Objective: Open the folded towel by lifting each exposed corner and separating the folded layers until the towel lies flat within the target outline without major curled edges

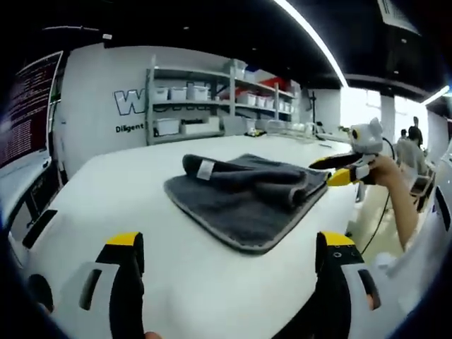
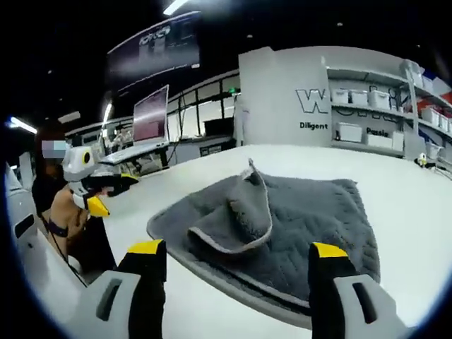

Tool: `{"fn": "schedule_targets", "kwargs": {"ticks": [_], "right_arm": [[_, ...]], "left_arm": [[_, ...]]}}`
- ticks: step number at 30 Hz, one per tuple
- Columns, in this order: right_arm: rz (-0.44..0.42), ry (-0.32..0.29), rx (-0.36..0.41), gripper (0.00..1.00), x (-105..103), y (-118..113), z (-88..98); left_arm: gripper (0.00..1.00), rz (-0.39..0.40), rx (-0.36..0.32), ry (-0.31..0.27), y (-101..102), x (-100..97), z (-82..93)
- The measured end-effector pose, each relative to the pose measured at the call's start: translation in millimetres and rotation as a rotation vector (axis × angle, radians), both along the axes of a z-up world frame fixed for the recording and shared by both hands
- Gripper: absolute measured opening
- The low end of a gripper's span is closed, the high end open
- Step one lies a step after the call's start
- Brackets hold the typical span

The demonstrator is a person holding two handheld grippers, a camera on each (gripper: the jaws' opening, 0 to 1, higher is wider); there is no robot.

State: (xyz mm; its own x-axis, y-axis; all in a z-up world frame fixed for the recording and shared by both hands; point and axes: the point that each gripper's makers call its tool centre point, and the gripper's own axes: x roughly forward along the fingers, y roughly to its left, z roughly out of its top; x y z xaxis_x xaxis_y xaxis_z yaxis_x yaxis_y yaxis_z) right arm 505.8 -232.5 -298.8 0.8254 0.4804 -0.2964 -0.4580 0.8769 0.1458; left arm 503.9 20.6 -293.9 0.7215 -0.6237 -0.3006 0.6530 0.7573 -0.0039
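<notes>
A grey towel [image 1: 240,201] lies on the white table [image 1: 106,198], part folded. A rolled fold with a white label [image 1: 205,169] runs across its far side. My left gripper [image 1: 232,244] is open, low over the table just short of the towel's near edge. My right gripper [image 1: 333,169], held by a hand [image 1: 387,169], sits at the towel's right edge. In the right gripper view the towel [image 2: 318,219] has one corner flap [image 2: 240,212] turned back over it. My right gripper [image 2: 237,251] is open in front of that flap, holding nothing. My left gripper [image 2: 106,191] hangs off the table's left side.
Shelves with white bins [image 1: 191,106] stand against the wall behind the table. A monitor [image 2: 150,113] and desks stand at the back left of the right gripper view. People [image 1: 413,138] stand far off. Bare table [image 2: 402,176] surrounds the towel.
</notes>
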Motion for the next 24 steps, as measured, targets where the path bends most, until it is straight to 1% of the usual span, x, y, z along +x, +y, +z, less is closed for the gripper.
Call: {"fn": "schedule_targets", "kwargs": {"ticks": [2, 7, 8, 10, 12, 14, 18, 22, 24], "right_arm": [[-0.005, 0.003, 0.011, 0.81, 3.6, 1.4, -0.4], [-0.027, 0.012, 0.004, 0.72, 12.9, 8.5, -5.3], [-0.030, 0.014, 0.017, 0.69, 13.9, 9.3, -5.4], [-0.041, 0.028, 0.070, 0.63, 17.6, 10.5, -6.1], [-0.054, 0.038, 0.098, 0.59, 20.1, 9.5, -7.2], [-0.060, 0.045, 0.107, 0.54, 22.2, 8.4, -8.9], [-0.075, 0.055, 0.099, 0.42, 25.2, 7.7, -13.1], [-0.071, 0.053, 0.069, 0.29, 27.0, 8.1, -17.2], [-0.064, 0.047, 0.070, 0.25, 26.9, 9.8, -17.2]], "left_arm": [[0.99, 0.008, -0.004, -0.008, 2.5, 0.3, -0.2], [0.99, 0.018, -0.003, -0.008, 3.3, -0.4, -3.6], [0.99, 0.017, -0.006, -0.011, 2.7, -0.7, -3.4], [0.99, 0.011, -0.021, -0.003, 0.6, -2.1, -3.6], [0.99, 0.003, -0.042, -0.003, -0.5, -3.4, -2.4], [0.99, -0.005, -0.039, -0.011, -0.9, -5.1, -1.6], [0.97, 0.003, -0.017, -0.023, 1.2, -6.1, -1.9], [0.96, 0.003, -0.028, -0.026, 1.4, -7.7, -0.5], [0.95, 0.001, -0.031, -0.019, 1.4, -8.3, -0.9]]}}
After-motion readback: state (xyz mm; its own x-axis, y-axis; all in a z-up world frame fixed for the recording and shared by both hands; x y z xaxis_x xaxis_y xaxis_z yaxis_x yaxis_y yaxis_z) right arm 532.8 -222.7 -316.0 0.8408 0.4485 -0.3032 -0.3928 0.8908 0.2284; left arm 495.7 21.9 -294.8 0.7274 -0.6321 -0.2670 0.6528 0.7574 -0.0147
